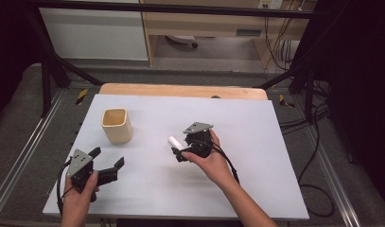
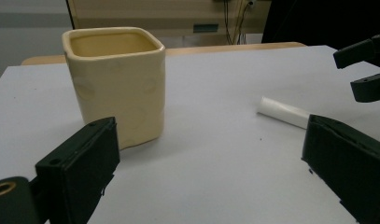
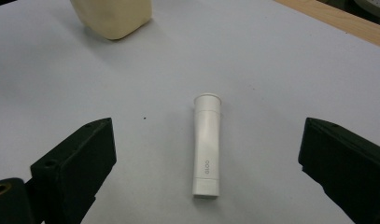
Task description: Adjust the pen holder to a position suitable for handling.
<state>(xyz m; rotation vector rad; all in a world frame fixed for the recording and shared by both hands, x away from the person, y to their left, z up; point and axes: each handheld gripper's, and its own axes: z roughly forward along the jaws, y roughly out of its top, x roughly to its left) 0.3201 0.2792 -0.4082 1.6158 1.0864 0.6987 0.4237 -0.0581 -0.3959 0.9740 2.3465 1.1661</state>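
Note:
A white tube (image 1: pixel 175 141) lies on the white table sheet (image 1: pixel 256 142), right of a cream square cup (image 1: pixel 117 125) that stands upright. My right gripper (image 1: pixel 179 145) is open just over the tube. In the right gripper view the tube (image 3: pixel 207 144) lies lengthwise between the two spread jaws of that gripper (image 3: pixel 208 135), not touched by either. My left gripper (image 1: pixel 107 157) is open and empty at the front left, in front of the cup. Its view shows the cup (image 2: pixel 115 86) close ahead and the tube (image 2: pixel 283 112) to the right.
The wooden table edge (image 1: pixel 180 90) shows beyond the sheet at the back. Black frame bars and cables (image 1: pixel 318 156) run around the table. The right gripper's jaws (image 2: pixel 367 70) show at the far right of the left gripper view.

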